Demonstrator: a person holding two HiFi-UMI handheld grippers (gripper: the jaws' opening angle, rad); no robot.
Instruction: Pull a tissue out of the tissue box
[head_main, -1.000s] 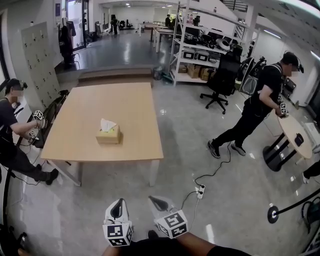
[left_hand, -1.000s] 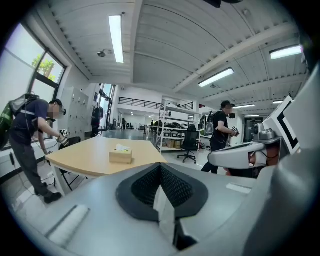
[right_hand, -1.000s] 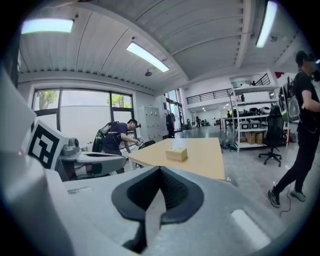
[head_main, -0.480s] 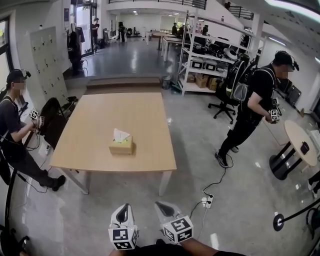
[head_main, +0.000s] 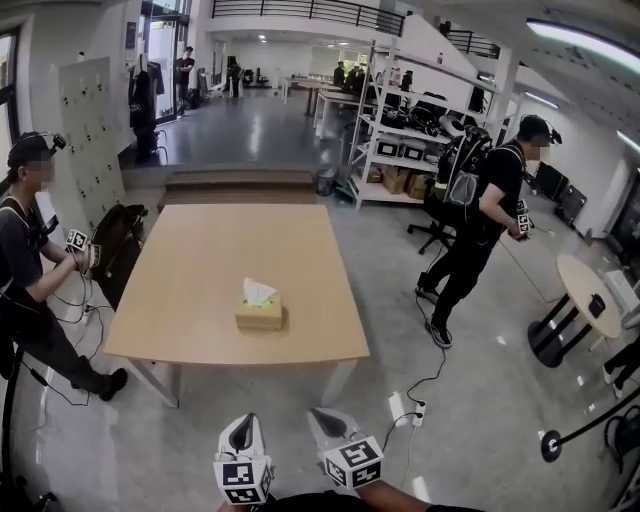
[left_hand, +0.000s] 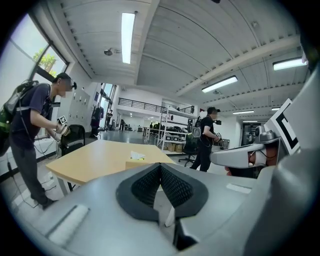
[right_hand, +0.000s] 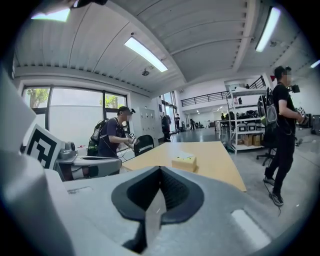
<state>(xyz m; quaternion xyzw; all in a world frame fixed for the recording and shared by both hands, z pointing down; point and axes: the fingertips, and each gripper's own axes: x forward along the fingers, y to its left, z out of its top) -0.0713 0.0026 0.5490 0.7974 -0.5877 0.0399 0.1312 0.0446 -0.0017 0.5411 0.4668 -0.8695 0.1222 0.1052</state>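
Observation:
A tan tissue box (head_main: 259, 316) with a white tissue (head_main: 258, 292) sticking up stands on the near half of a light wooden table (head_main: 200, 270), well ahead of both grippers. My left gripper (head_main: 241, 430) and right gripper (head_main: 322, 420) hang side by side low over the floor, short of the table's near edge. Both are shut and hold nothing. The box (left_hand: 134, 161) shows just above the left gripper (left_hand: 160, 166) in the left gripper view. In the right gripper view the box (right_hand: 184, 162) lies beyond the right gripper (right_hand: 160, 171).
A person (head_main: 28, 270) with grippers stands at the table's left beside a black chair (head_main: 118, 240). Another person (head_main: 482, 225) walks at the right. A power strip (head_main: 402, 408) with a cable lies on the floor. A round table (head_main: 590, 290) and shelves (head_main: 400, 140) stand further off.
The table and tissue box have come nearer and shifted right in the head view. Both grippers were carried forward together, still shut. The person at the right has walked further back.

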